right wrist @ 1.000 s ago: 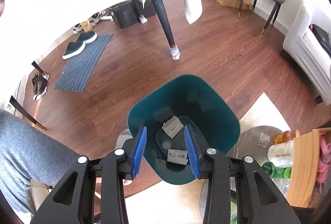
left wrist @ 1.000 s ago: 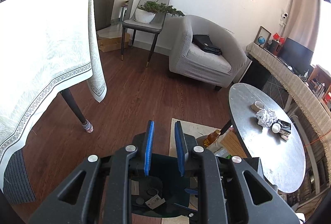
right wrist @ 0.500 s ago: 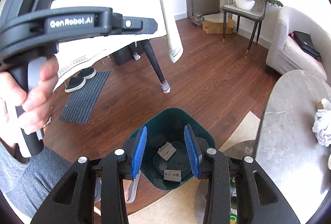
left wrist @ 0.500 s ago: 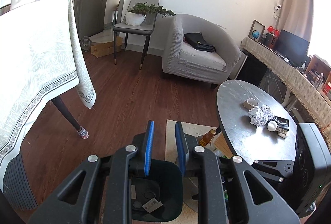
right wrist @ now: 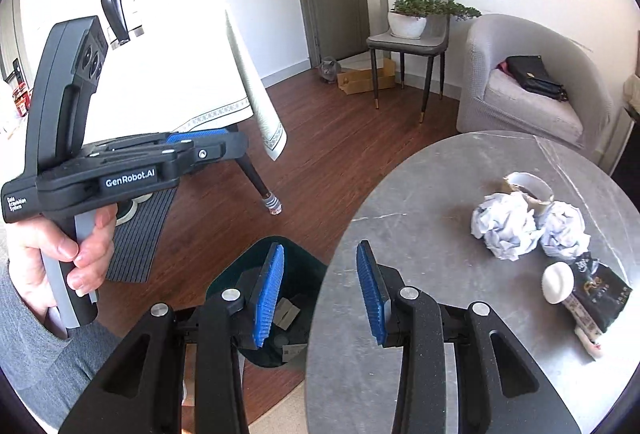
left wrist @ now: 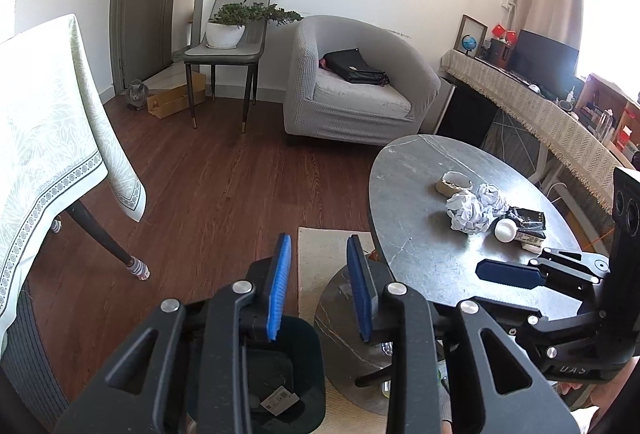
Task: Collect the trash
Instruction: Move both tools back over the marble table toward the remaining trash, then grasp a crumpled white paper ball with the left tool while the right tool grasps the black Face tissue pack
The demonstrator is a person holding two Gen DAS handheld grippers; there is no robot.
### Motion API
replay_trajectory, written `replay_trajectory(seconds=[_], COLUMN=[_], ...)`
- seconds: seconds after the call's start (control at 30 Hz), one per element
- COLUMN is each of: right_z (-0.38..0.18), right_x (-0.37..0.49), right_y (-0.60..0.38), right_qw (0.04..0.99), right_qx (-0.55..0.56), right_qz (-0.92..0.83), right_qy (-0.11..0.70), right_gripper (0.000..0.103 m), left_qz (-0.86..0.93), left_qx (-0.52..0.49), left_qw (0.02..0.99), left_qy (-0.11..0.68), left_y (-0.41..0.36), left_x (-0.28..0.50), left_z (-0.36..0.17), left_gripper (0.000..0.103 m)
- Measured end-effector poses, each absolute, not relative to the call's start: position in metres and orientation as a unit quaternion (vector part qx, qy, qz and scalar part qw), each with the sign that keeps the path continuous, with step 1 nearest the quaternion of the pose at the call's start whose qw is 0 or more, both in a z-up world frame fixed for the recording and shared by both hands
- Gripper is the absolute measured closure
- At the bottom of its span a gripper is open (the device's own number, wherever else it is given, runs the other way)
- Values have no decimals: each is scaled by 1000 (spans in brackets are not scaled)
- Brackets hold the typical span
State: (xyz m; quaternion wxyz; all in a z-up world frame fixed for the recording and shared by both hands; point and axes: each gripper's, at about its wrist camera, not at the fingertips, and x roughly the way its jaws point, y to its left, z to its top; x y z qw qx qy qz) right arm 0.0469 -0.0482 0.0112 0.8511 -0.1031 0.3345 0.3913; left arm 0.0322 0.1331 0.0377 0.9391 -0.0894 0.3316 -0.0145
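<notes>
Left claw [left wrist: 320,288] released above teal bin [left wrist: 304,374], right claw [right wrist: 320,292] released over tabletop [right wrist: 420,234] edge, crumpled paper [right wrist: 504,230] at two o'clock

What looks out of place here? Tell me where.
Trash is lying on the round table: two crumpled paper balls, a torn paper cup on its side, a white lid and a black packet. The bin below already holds scraps. Both grippers, left and right, are open and empty.
</notes>
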Motion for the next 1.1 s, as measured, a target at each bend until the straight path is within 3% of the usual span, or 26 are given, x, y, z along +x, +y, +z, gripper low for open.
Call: replay_trajectory(seconds=[0.9, 0.97, 1.1], right_z=[26, 25, 25], right_x=[73, 73, 74], right_y=[-179, -189, -205], right_qw=[901, 905, 910], right_qx=[-55, -54, -51], right_qz=[309, 300, 289], right_qy=[299, 296, 293], right_gripper=[64, 51, 46], left_qz=[-77, -83, -96], left_qx=[-50, -48, -45], left_qw=[934, 934, 932], left_qy=[344, 345, 347], left_y=[43, 35, 18], left_x=[75, 79, 86], left_z=[23, 21, 19], left_gripper=[46, 44, 38])
